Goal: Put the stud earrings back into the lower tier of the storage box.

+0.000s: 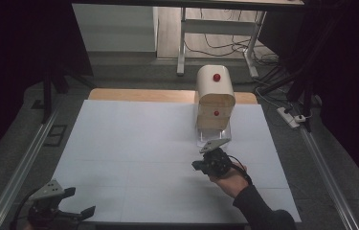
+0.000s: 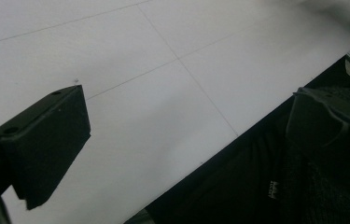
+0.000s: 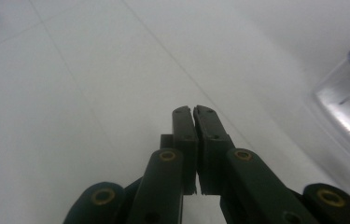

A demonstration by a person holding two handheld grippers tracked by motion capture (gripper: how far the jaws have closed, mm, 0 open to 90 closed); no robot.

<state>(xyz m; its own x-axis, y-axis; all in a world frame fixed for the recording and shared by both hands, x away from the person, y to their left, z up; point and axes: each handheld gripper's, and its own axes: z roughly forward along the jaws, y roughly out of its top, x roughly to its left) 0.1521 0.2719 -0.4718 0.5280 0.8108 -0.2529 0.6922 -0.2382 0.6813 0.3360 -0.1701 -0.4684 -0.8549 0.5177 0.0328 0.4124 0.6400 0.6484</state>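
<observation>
Right gripper (image 1: 209,158), jaws closed, low beside cream container (image 1: 215,98).

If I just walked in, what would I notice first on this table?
Probably the cream, round-topped box with red knobs at the far side of the white table, on a clear base. Next, the right gripper in a person's hand just in front of it, jaws pressed shut and holding nothing. Last, the left gripper at the near left corner, jaws spread open.
</observation>
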